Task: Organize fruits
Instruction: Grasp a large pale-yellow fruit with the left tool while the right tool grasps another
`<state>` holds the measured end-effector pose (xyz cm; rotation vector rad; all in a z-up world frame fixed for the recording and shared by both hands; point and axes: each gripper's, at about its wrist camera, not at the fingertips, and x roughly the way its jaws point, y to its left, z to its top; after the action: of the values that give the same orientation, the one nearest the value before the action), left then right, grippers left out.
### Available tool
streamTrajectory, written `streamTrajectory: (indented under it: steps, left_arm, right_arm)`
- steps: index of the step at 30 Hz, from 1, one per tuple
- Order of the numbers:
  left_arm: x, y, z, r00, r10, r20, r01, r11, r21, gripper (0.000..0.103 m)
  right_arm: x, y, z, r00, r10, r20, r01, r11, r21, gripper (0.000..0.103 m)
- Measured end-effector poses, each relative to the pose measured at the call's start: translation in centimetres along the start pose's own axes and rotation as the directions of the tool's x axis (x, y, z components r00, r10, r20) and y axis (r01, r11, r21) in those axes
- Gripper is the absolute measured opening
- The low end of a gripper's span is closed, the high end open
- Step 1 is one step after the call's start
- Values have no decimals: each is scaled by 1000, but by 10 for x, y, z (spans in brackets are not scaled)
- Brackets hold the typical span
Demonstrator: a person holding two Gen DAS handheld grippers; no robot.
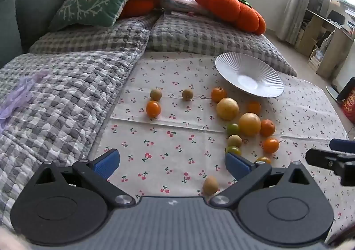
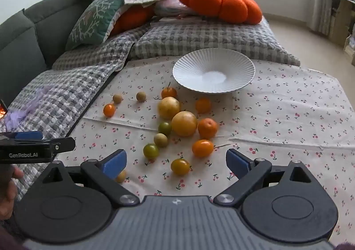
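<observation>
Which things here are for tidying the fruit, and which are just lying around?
For the job:
- scattered fruits
- white plate, holding nothing yet
- left gripper and right gripper, both open

Just lying about:
- pumpkin cushion
- green pillow
- checked blanket
- cherry cloth

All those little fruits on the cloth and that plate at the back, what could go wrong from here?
The round fruits, like the big yellow one, touch their neighbours, so gripping one may send others rolling. The white plate sits tilted on the soft cloth, so fruit dropped in could tip it or roll out.
</observation>
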<state>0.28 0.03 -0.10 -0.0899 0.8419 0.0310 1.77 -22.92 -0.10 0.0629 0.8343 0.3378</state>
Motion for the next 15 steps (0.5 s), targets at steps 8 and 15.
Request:
streamTrajectory:
  steps: [8, 15]
  left_arm:
    - [33, -4, 29, 993, -90, -72, 90, 996, -1, 96]
    - [83, -37, 67, 986, -67, -150, 69, 998, 7, 96]
  right_arm:
    - [20, -15, 28, 998, 29, 62, -20, 989, -149, 97]
    - [50, -10, 33, 1000, 25, 15, -18, 926, -377, 91]
